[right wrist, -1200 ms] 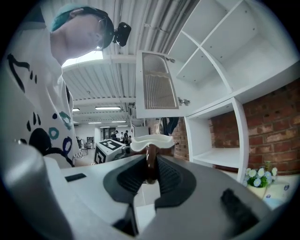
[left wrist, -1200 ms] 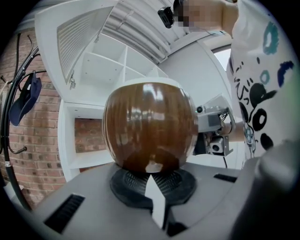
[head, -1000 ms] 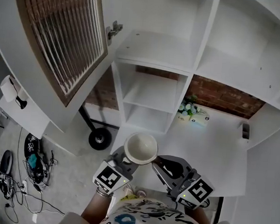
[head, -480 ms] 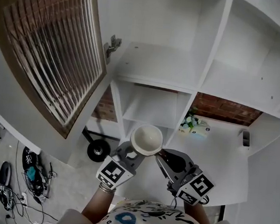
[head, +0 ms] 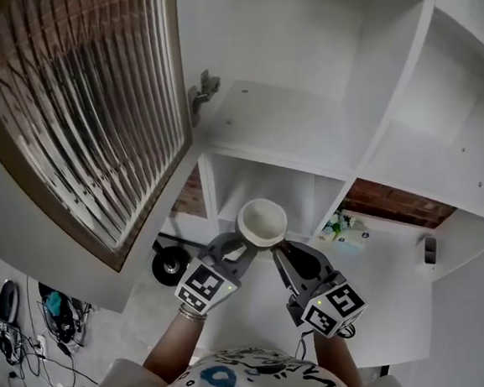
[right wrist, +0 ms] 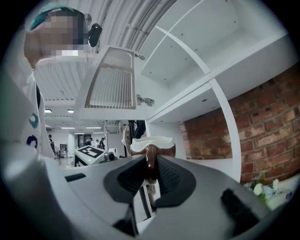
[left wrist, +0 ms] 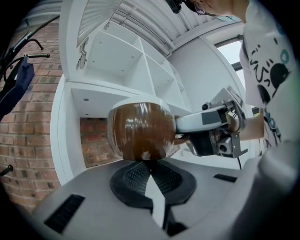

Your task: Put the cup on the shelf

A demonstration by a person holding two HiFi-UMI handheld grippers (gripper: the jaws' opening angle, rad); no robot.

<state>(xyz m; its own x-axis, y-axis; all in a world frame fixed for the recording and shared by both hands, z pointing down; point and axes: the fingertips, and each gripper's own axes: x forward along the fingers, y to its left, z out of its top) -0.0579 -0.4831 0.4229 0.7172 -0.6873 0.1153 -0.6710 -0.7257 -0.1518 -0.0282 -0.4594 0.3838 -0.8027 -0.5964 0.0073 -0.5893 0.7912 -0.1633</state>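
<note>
Louvred cabinet door (head: 89, 108): swung open at left. Left tongs (head: 235, 249): pressed together on the underside of the brown cup (head: 262, 222), which is held aloft before the white shelf (head: 268, 136). Right tongs (head: 281, 257): clamped on the handle (right wrist: 149, 166).

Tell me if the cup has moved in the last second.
Yes. The cup rose from below the flowers to level with them, toward the shelf.

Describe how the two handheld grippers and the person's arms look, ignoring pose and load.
Both the left gripper and right gripper have grey moulded bodies, black ribbed pads and a cube of black-and-white square markers. A black cable trails from the right one. The person wears a white printed shirt and a left-wrist bracelet.
</note>
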